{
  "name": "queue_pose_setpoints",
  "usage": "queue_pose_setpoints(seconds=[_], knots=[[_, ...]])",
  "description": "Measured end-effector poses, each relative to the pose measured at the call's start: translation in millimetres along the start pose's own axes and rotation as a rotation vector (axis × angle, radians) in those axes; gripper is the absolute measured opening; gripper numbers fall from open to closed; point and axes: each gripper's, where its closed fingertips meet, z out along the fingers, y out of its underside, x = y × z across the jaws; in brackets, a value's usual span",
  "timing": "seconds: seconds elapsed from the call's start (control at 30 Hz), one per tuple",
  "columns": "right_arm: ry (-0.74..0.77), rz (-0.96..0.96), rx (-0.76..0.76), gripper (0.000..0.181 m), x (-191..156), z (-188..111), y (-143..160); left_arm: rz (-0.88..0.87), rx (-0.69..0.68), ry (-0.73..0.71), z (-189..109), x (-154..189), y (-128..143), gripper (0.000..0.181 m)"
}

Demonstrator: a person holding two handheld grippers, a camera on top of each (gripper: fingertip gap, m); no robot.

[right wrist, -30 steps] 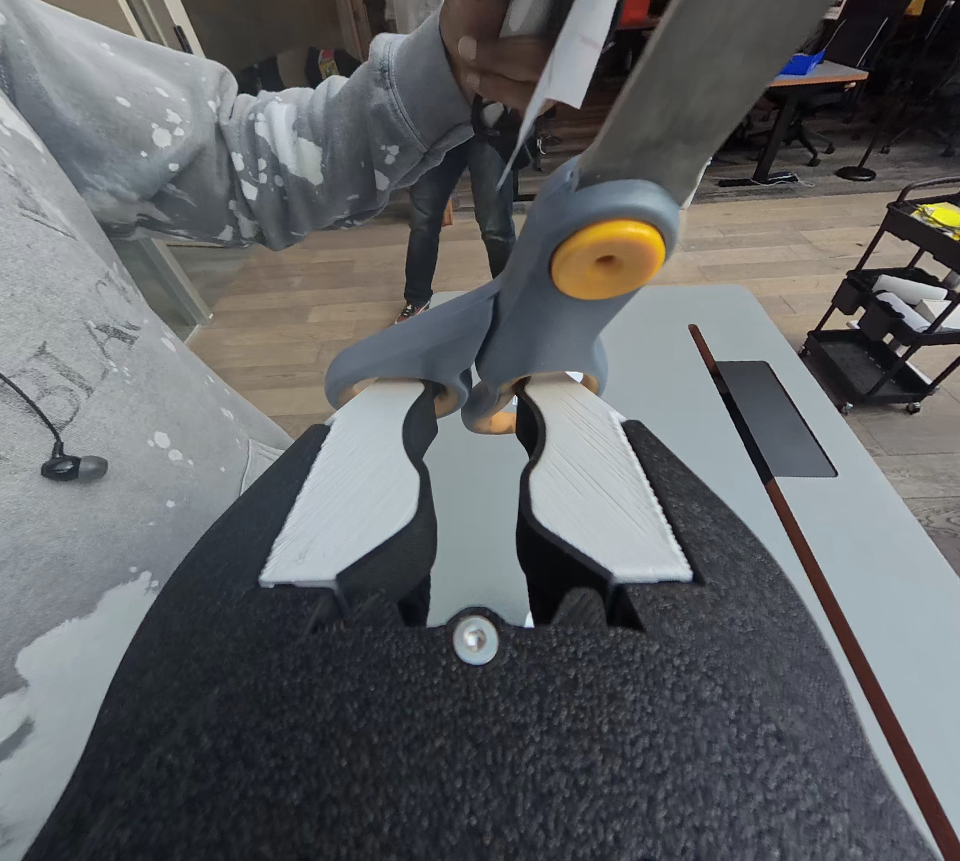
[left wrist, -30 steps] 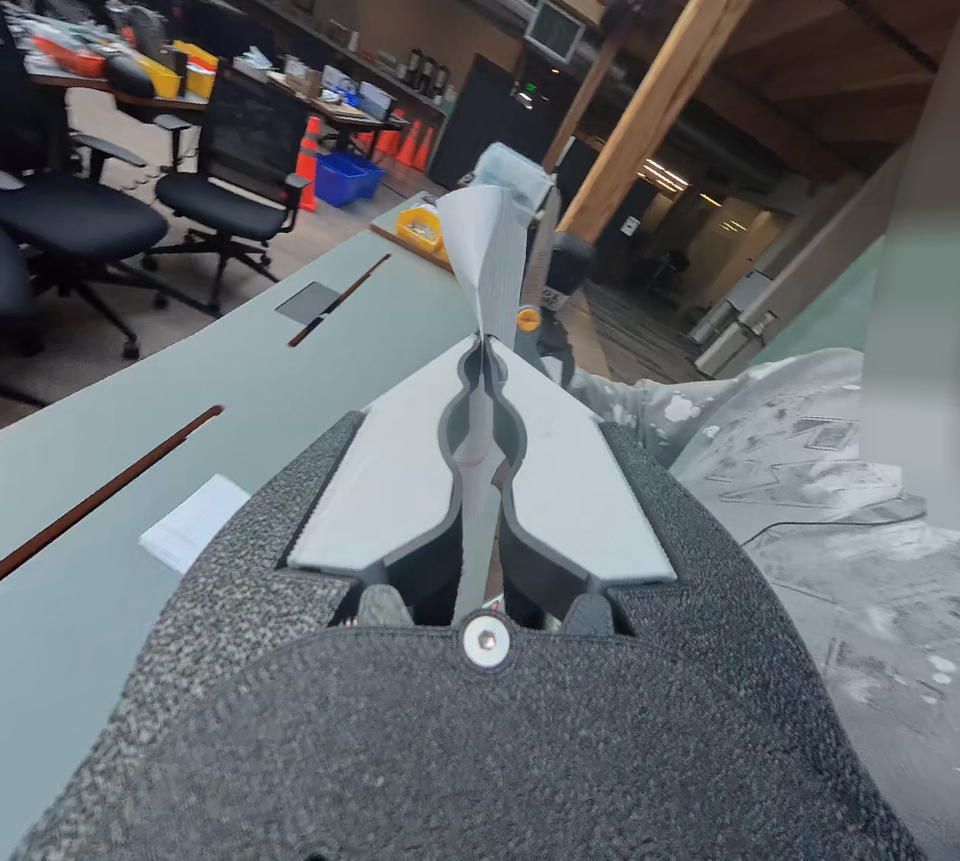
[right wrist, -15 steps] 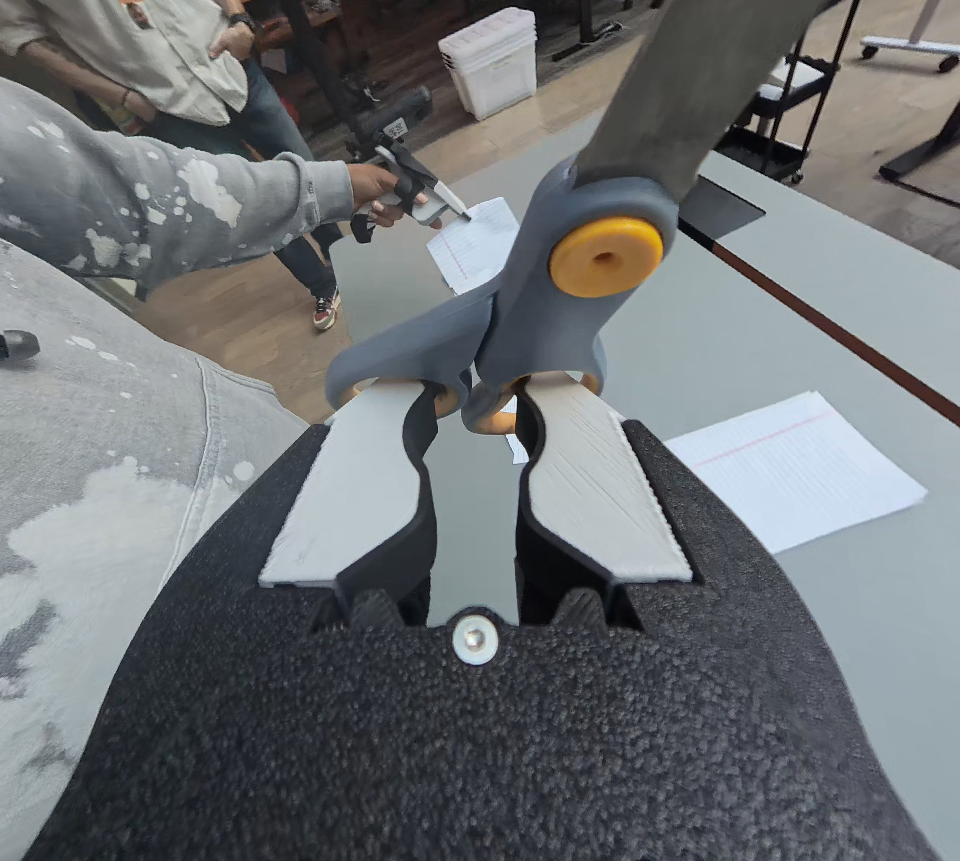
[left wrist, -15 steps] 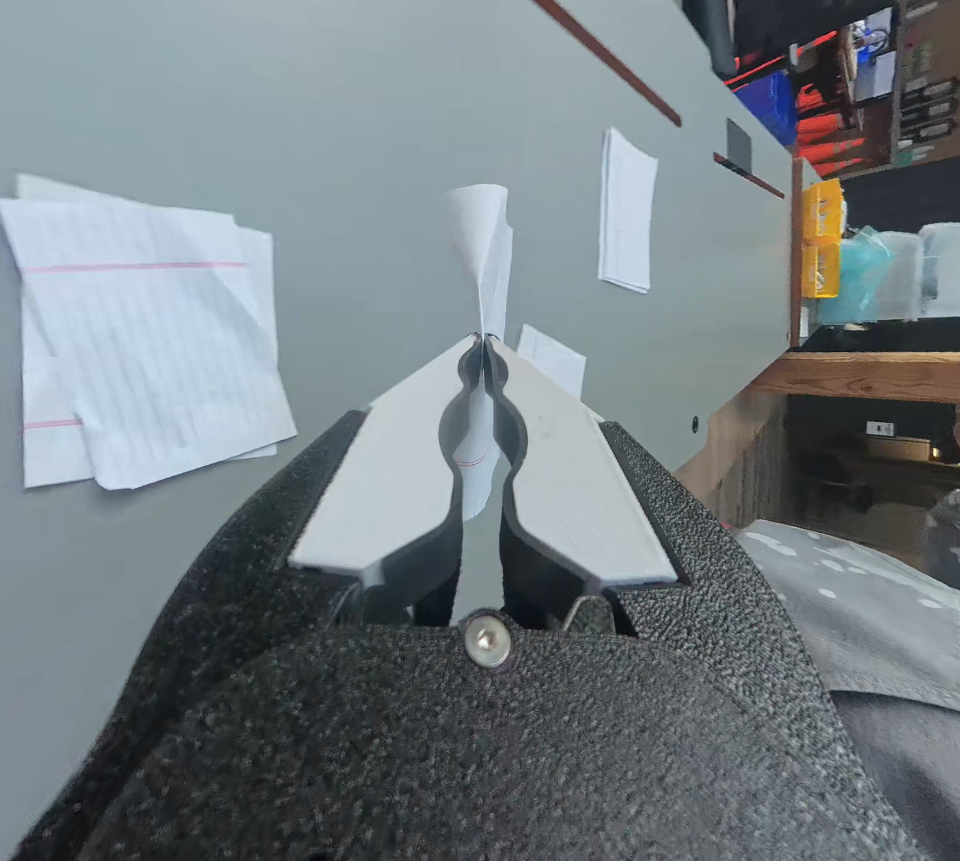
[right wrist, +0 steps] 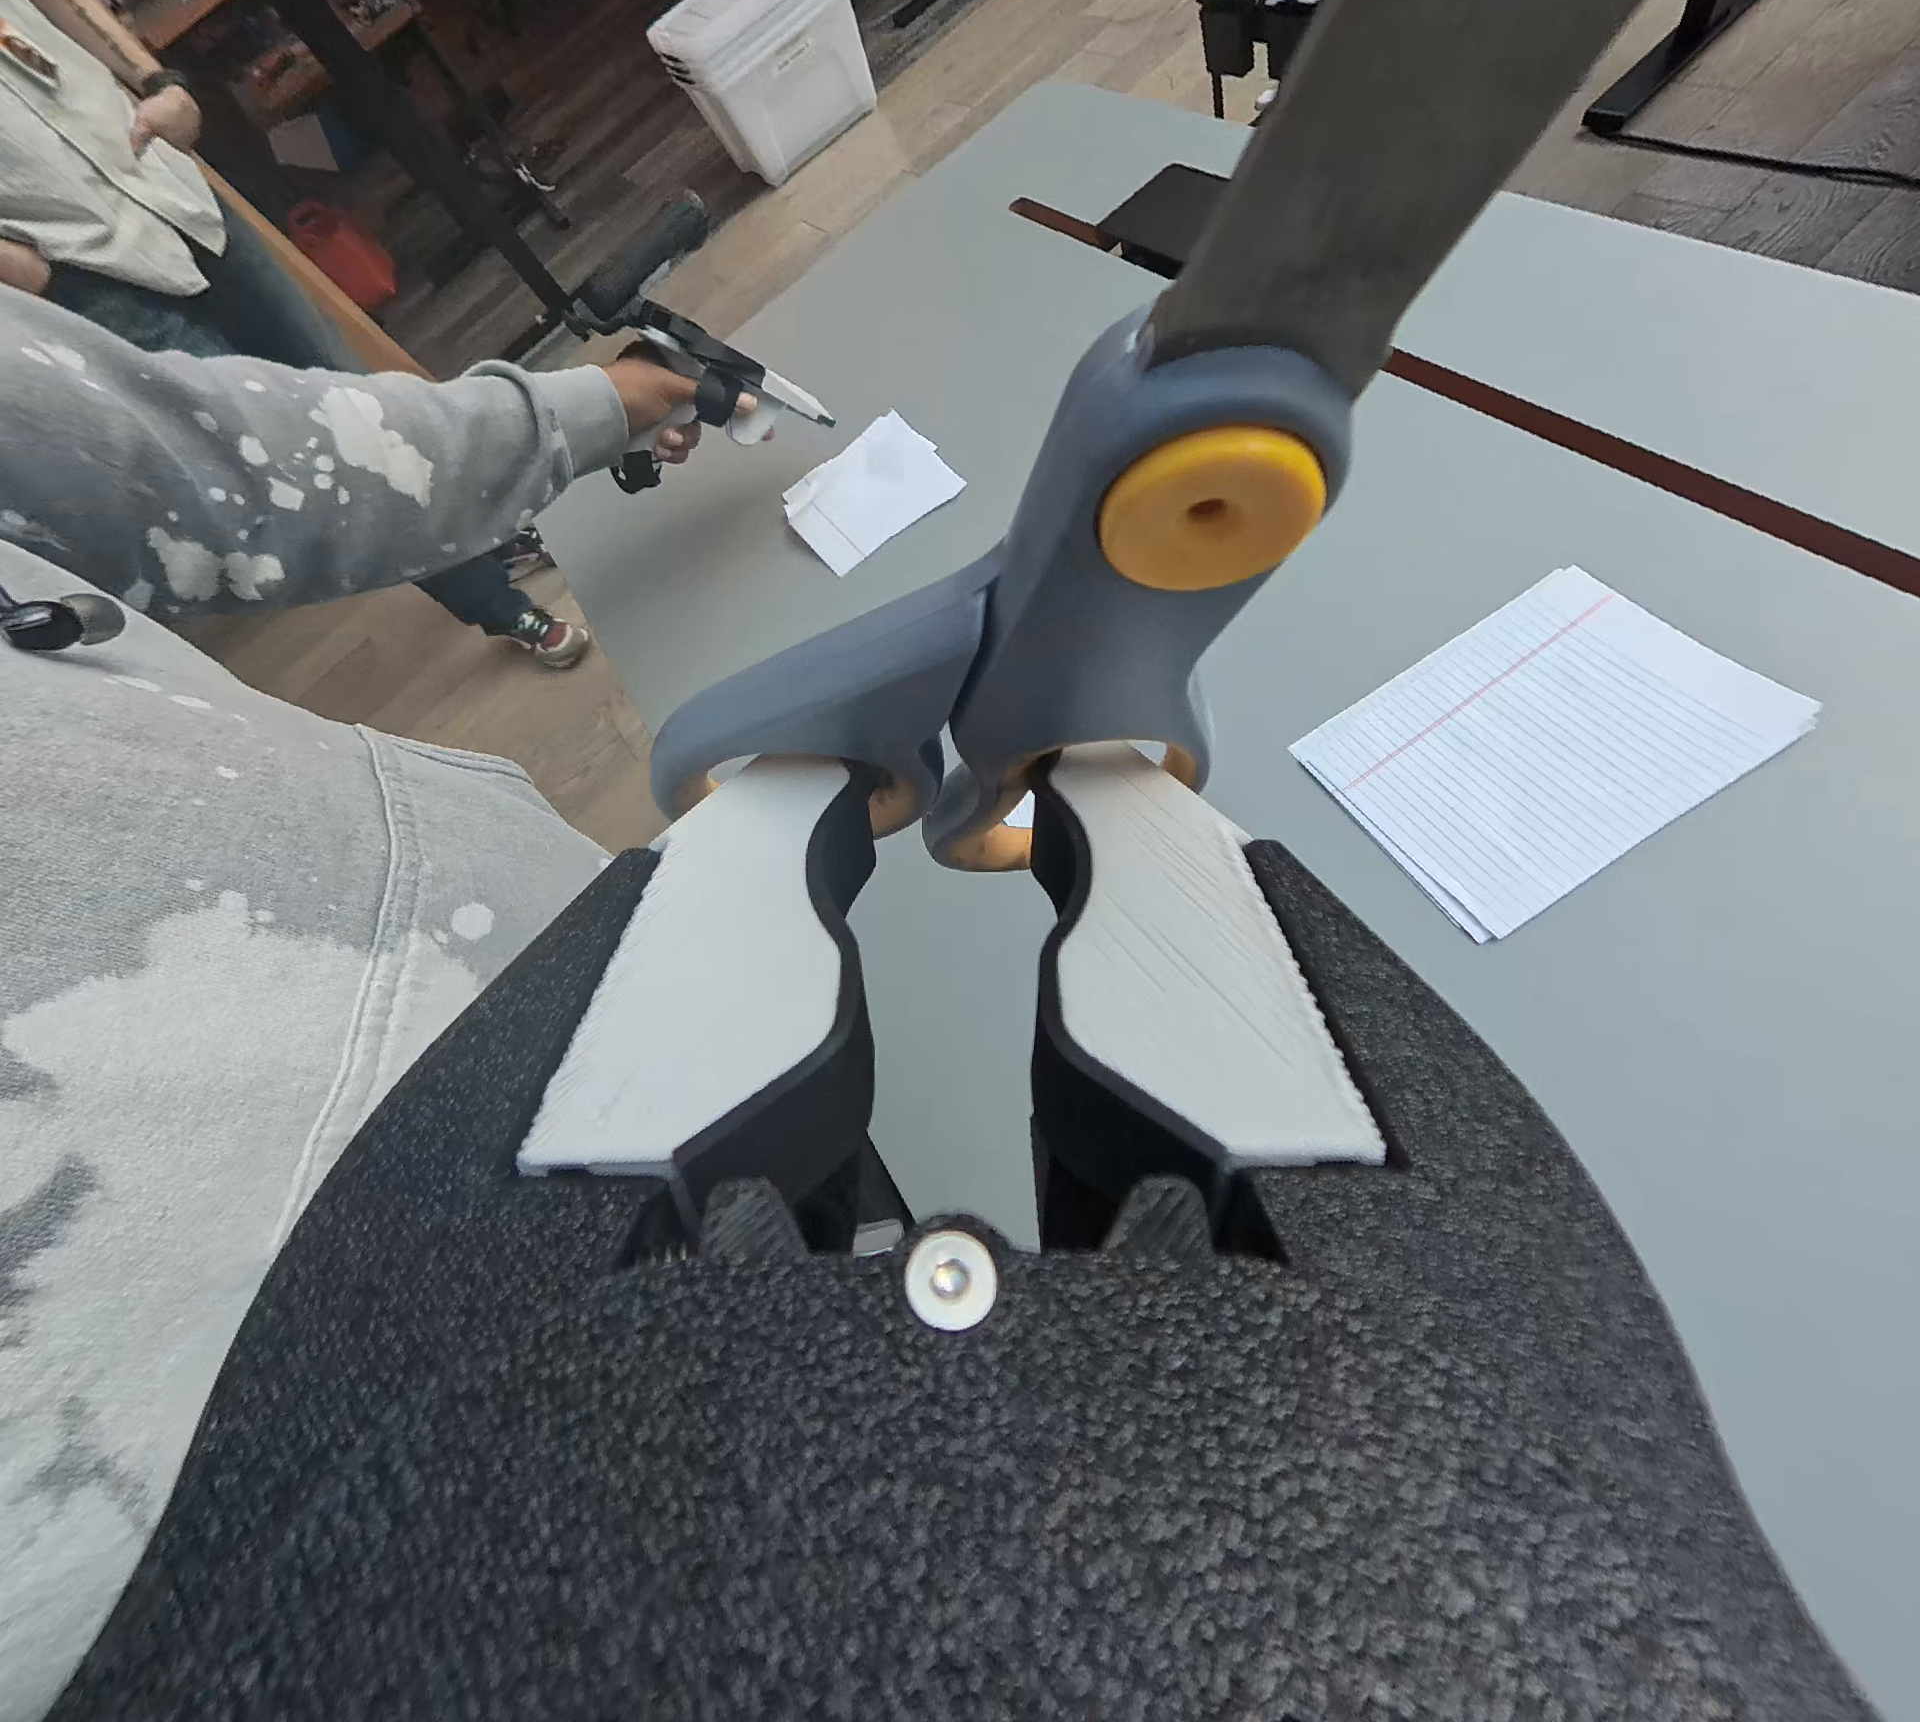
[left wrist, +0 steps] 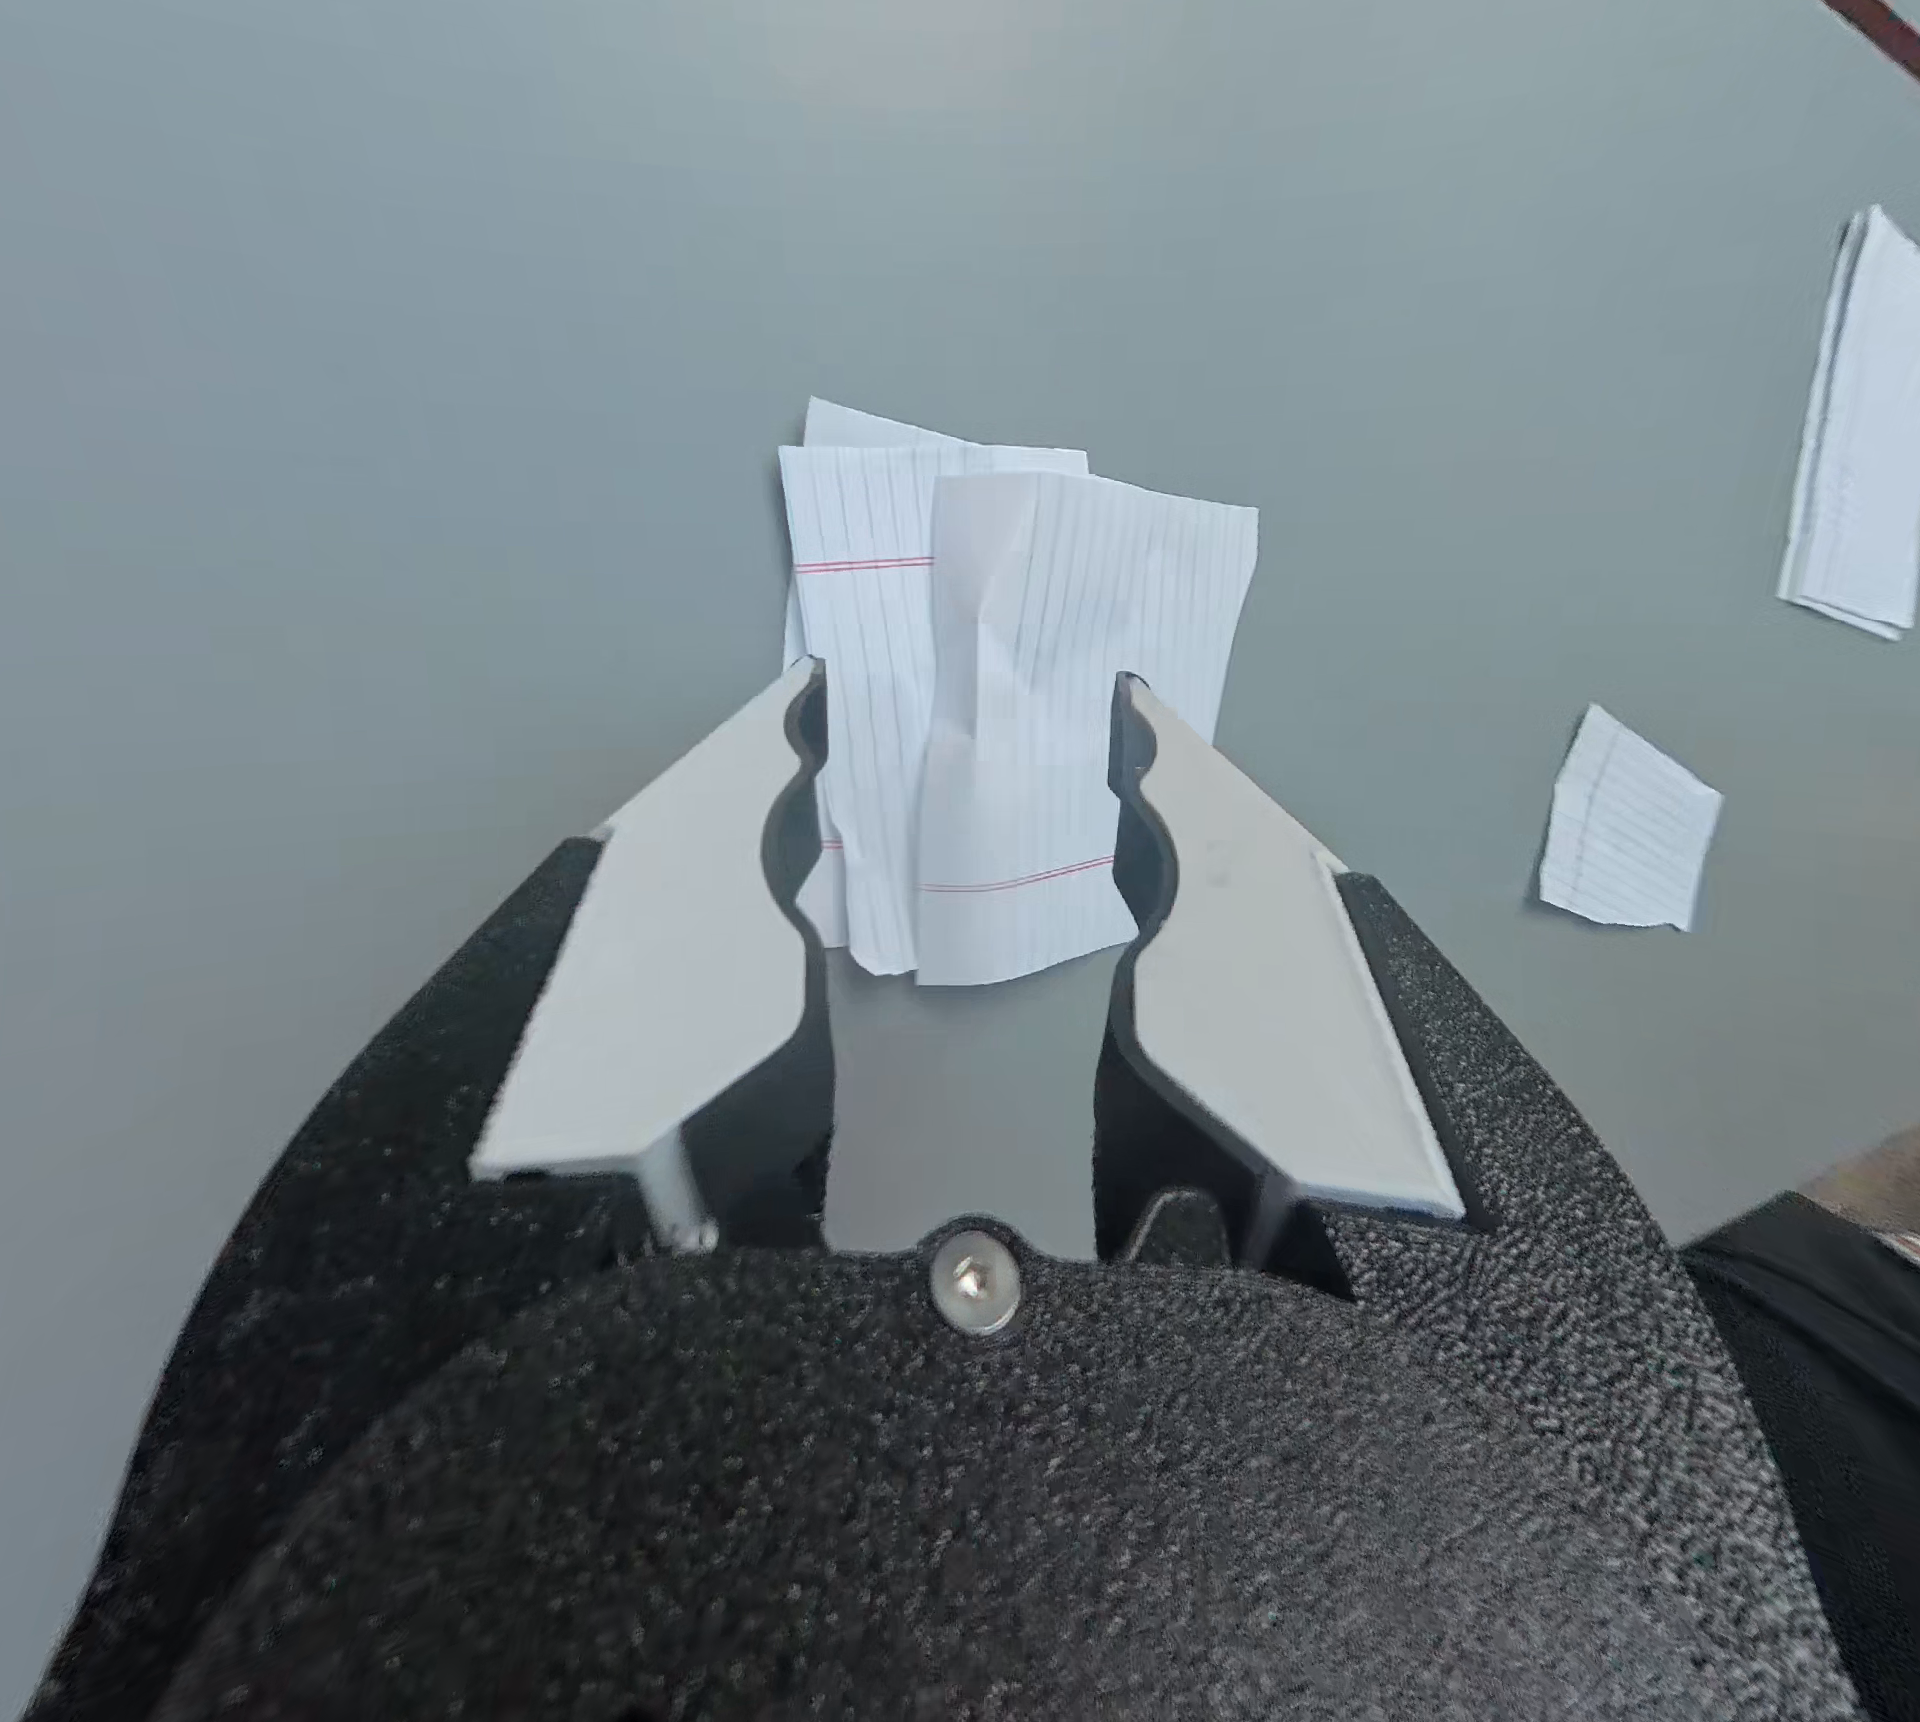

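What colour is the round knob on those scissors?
Yellow-orange, on the grey scissors; the right wrist view shows it best.

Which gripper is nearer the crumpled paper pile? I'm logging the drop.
Left gripper: open just above the crumpled paper pile. Right gripper holds scissors farther off.

Ahead of my left gripper, a small pile of paper pieces lies on the worktop, a paper scrap to its right. My right gripper carries scissors; a paper stack lies on the worktop to its right.
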Motion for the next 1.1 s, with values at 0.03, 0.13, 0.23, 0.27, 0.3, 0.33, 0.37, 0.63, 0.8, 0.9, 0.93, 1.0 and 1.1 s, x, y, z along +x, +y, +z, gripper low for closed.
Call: queue_pose_setpoints(seconds=[0.03, 0.13, 0.23, 0.27, 0.3, 0.33, 0.37, 0.63, 0.8, 0.9, 0.93, 1.0, 1.1], knots=[[0.001, 0.000, 0.002, 0.024, 0.3, 2.7, -1.3, 0.058, 0.024, -0.065, -4.6, -2.4, -3.2, 0.060], [0.001, 0.004, 0.014, 0.024, 1.9, 8.2, -4.3, 0.286, 0.045, -0.116, -12.8, 32.6, 1.6, 0.067], [0.018, 0.005, 0.036, 0.024, 6.3, 11.1, -4.1, 0.464, 0.027, 0.059, 9.7, 124.0, 37.6, 0.064], [0.024, 0.008, 0.049, 0.024, 8.1, 11.5, -3.8, 0.533, 0.007, 0.104, 22.8, 153.1, 55.2, 0.064], [0.028, 0.012, 0.059, 0.024, 9.6, 11.8, -2.8, 0.600, -0.011, 0.139, 37.1, 179.5, 72.1, 0.064], [0.036, 0.016, 0.065, 0.024, 11.6, 11.9, -1.0, 0.669, -0.028, 0.168, 51.2, 203.3, 87.7, 0.064], [0.039, 0.025, 0.064, 0.024, 13.4, 11.8, 2.2, 0.754, -0.045, 0.187, 65.1, 223.6, 101.5, 0.065], [0.056, 0.081, 0.039, 0.024, 19.7, -0.5, 31.3, 1.304, -0.271, 0.254, 145.2, 276.8, 149.9, 0.062], [0.068, 0.116, 0.073, 0.024, 23.8, -12.6, 42.9, 1.339, -0.290, 0.262, 145.2, 274.6, 145.3, 0.018], [0.057, 0.127, 0.089, 0.024, 24.5, -11.8, 47.3, 1.232, -0.275, 0.226, 141.0, 267.9, 143.9, 0.003], [0.049, 0.129, 0.093, 0.024, 24.3, -10.4, 47.6, 1.175, -0.264, 0.212, 137.8, 265.3, 142.1, 0.002], [0.029, 0.128, 0.095, 0.024, 24.3, -6.0, 47.0, 1.030, -0.207, 0.174, 126.6, 257.9, 131.4, 0.001], [-0.005, 0.113, 0.086, 0.024, 24.3, 2.7, 43.9, 0.713, -0.077, 0.049, 95.6, 221.4, 92.8, 0.002]])
